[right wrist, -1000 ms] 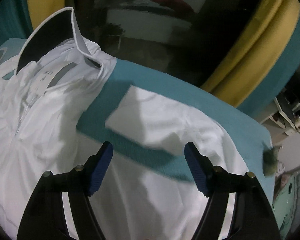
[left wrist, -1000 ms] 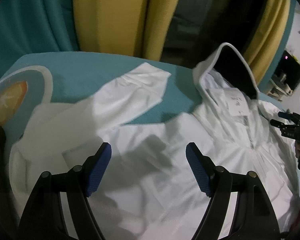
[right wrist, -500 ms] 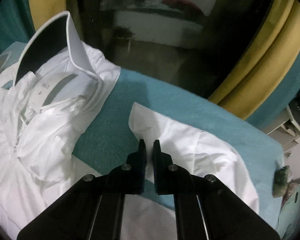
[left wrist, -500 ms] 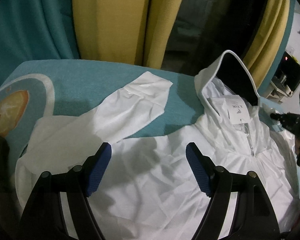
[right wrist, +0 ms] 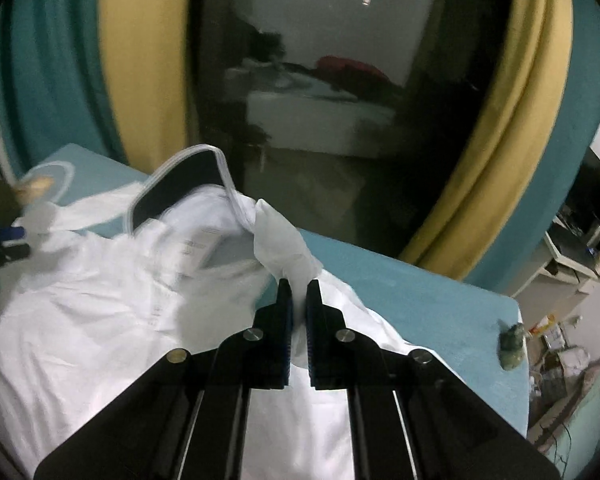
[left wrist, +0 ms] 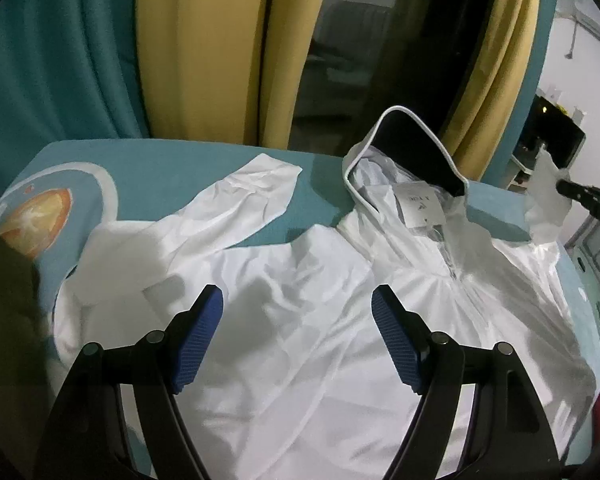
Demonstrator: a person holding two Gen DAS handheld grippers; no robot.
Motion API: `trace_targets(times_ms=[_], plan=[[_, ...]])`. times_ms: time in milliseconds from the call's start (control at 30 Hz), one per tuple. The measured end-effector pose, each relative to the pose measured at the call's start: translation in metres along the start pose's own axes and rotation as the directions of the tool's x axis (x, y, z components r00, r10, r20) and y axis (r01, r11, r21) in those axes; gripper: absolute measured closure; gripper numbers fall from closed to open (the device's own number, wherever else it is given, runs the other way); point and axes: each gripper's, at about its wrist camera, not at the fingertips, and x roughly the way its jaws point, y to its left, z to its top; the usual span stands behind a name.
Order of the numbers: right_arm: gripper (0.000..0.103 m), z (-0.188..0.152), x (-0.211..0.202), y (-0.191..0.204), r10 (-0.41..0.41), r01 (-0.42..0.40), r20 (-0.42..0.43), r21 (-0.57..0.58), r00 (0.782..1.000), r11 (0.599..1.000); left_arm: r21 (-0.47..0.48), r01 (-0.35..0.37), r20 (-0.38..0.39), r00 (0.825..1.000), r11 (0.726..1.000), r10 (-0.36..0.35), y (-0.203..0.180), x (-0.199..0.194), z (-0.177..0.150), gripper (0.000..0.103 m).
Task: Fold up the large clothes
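Right wrist view: the right gripper (right wrist: 299,292) is seen clenched on the cuff end of one sleeve (right wrist: 278,236) of a thin white hooded jacket (right wrist: 100,320), the fabric pinched between the blue pads and lifted off the teal-covered surface (right wrist: 412,292). The jacket is spread front-up on that surface, its dark-lined hood (right wrist: 180,188) standing toward the curtains. In the left wrist view the left gripper (left wrist: 298,328) is held released above the jacket's body (left wrist: 292,320), nothing between its blue pads (left wrist: 198,340). The other sleeve (left wrist: 236,204) is laid flat toward an orange-printed patch (left wrist: 36,216). A small greenish object (right wrist: 512,344) is seen near the surface's right edge.
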Motion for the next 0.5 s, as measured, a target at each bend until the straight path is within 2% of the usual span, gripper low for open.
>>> trace_targets(times_ms=[233, 367, 500], plan=[[0.098, 0.015, 0.002, 0.075, 0.106, -0.105, 0.013, -0.052, 0.994, 0.993, -0.026, 0.004, 0.042, 0.999, 1.000, -0.002, 0.026, -0.034, -0.016, 0.023], [0.098, 0.022, 0.016, 0.124, 0.185, -0.184, 0.002, -0.068, 0.983, 0.981, -0.063, 0.008, 0.061, 0.998, 0.998, -0.004, 0.048, -0.048, -0.024, 0.023], [0.098, 0.021, 0.037, 0.174, 0.251, -0.252, -0.021, -0.083, 0.968, 0.964, -0.099, 0.004, 0.047, 0.999, 0.995, 0.000, 0.070, -0.051, -0.031, 0.023]])
